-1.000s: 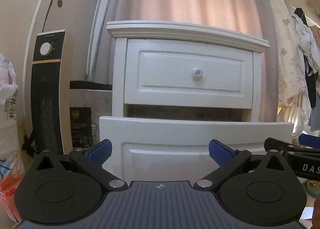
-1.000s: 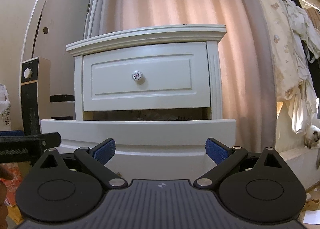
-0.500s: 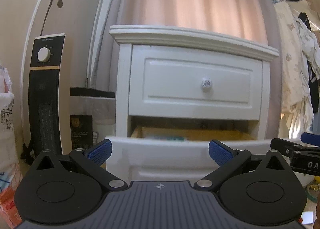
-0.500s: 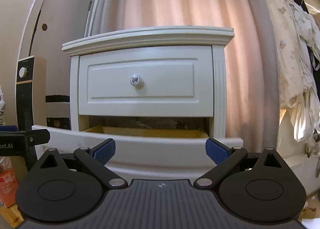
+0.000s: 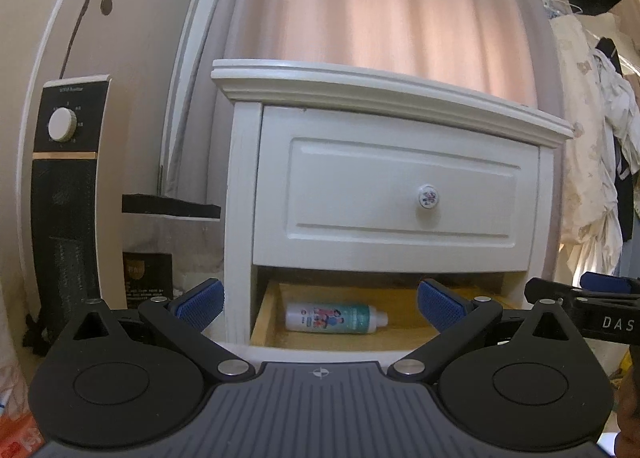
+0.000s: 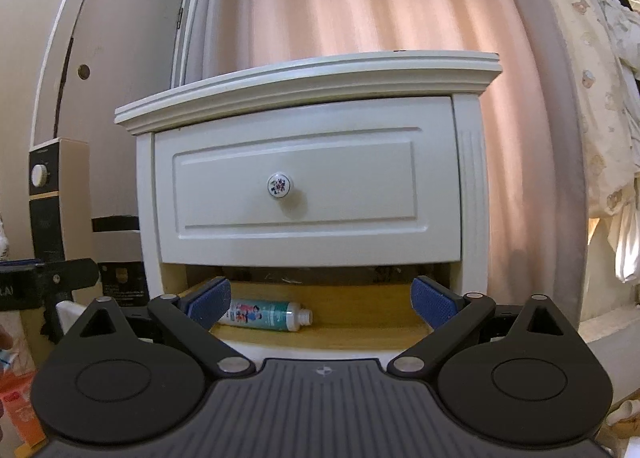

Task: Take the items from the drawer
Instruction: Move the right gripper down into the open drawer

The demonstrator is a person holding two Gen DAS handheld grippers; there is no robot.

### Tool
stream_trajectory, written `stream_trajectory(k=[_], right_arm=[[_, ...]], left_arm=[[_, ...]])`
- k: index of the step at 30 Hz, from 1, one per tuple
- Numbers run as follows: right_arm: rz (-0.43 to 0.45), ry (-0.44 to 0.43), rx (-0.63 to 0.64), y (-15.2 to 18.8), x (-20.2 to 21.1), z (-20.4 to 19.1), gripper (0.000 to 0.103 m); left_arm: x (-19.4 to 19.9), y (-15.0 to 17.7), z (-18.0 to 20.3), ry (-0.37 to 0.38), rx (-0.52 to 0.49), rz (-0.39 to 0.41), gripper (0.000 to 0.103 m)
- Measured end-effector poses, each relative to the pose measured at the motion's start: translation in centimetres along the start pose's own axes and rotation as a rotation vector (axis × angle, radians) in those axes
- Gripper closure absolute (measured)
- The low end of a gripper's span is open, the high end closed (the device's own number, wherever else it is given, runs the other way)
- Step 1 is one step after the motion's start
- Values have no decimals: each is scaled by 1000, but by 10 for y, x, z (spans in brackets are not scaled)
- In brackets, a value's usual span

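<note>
The white nightstand's lower drawer [image 5: 264, 314] is pulled out, also in the right wrist view [image 6: 360, 322]. A small white and teal bottle [image 5: 336, 317] lies on its side on the wooden drawer floor, also in the right wrist view [image 6: 268, 314]. My left gripper [image 5: 318, 304] is open and empty, above the drawer's front. My right gripper [image 6: 320, 302] is open and empty, also above the front, its left pad close beside the bottle's base. The upper drawer [image 5: 400, 194] with a floral knob [image 6: 279, 185] is shut.
A tall heater with a white dial [image 5: 62, 126] stands left of the nightstand. A pink curtain [image 5: 380, 18] hangs behind. Clothes [image 5: 592, 162] hang at the right. An orange box [image 6: 24, 414] sits on the floor at the left.
Both views have risen from facing the lower drawer's front to looking down into it. The wooden floor and the bottle now show. Both grippers stay open.
</note>
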State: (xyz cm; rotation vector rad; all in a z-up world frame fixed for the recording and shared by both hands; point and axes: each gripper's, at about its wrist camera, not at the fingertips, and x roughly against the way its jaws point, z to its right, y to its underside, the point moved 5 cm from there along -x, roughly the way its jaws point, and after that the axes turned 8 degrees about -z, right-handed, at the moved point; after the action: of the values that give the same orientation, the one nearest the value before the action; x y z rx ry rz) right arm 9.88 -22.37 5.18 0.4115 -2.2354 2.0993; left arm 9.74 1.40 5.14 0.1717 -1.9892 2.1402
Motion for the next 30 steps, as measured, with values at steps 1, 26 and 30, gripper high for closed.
stream_trajectory(k=[1, 26, 30], right_arm=[[0, 2, 2, -2, -4, 1, 0], [-215, -42, 39, -8, -81, 51, 0], [-350, -196, 84, -13, -91, 40, 0]], left_arm=[[-4, 0, -1, -4, 2, 1, 0], [-76, 0, -35, 47, 99, -130, 0], [-78, 1, -47, 8, 133, -119, 0]])
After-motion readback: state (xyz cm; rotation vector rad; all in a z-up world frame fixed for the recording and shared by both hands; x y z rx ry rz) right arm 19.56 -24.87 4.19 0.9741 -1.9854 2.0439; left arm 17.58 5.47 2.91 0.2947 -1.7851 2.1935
